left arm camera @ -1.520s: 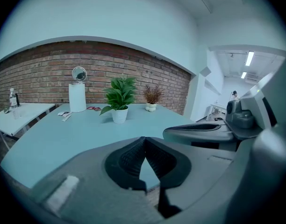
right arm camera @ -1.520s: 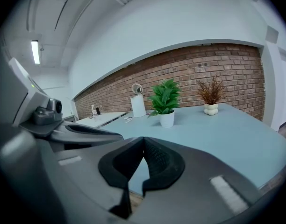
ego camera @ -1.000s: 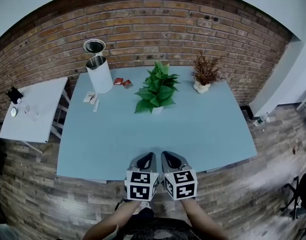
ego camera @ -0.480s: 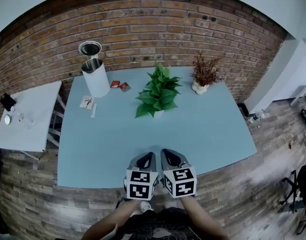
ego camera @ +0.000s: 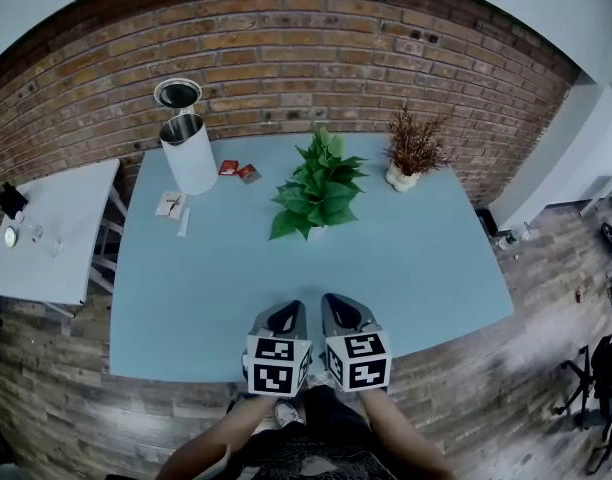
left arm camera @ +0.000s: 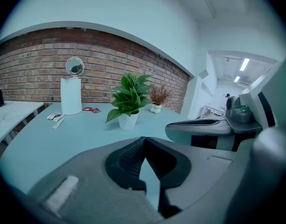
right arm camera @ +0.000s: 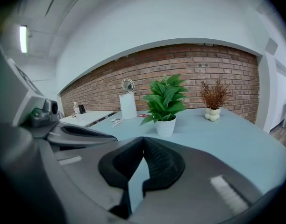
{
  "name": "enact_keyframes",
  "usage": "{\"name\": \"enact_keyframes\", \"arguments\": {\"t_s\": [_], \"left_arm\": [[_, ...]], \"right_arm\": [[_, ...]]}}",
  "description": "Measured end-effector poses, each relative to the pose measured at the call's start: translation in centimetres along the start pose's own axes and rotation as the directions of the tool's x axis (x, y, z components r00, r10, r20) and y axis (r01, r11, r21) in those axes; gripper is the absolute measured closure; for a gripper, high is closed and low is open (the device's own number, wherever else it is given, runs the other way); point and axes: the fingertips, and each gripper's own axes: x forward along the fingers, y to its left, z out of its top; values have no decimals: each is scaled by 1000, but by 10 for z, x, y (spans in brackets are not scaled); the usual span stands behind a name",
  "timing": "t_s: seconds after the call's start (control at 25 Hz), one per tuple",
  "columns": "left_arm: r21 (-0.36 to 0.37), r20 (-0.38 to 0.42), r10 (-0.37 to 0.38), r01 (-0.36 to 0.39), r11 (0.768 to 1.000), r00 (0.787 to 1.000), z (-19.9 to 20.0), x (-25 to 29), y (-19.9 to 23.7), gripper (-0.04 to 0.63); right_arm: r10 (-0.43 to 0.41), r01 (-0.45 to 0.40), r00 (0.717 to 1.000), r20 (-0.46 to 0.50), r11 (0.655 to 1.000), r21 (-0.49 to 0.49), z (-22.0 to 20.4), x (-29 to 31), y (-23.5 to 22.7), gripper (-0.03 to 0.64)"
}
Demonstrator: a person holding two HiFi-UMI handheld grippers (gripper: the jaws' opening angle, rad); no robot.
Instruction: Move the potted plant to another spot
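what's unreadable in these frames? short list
- Green plant's pot: in the head view it is mostly under its own leaves, but it is clear in both gripper views.
- Red packets and paper slips: too small in every view to identify.
- Small items on the side table: tiny, near the head view's left edge.
- White canister: its inside is dark in the head view.

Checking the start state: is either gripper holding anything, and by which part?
Nothing is held: left gripper and right gripper are shut, empty, short of the potted plant.
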Motion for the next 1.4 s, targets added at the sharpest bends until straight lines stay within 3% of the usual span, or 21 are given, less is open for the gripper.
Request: {"name": "enact_keyframes", "arguments": {"t_s": [0.96, 1.4], "left_arm": [[-34, -14, 82, -82, 996, 997, 31, 67, 35, 598], [-46, -20, 99, -100, 994, 995, 38, 81, 46, 598]], "right_arm": [[46, -47, 998, -44, 999, -21, 20, 84, -42, 609], [37, -39, 998, -55, 998, -46, 23, 115, -54, 551]]}}
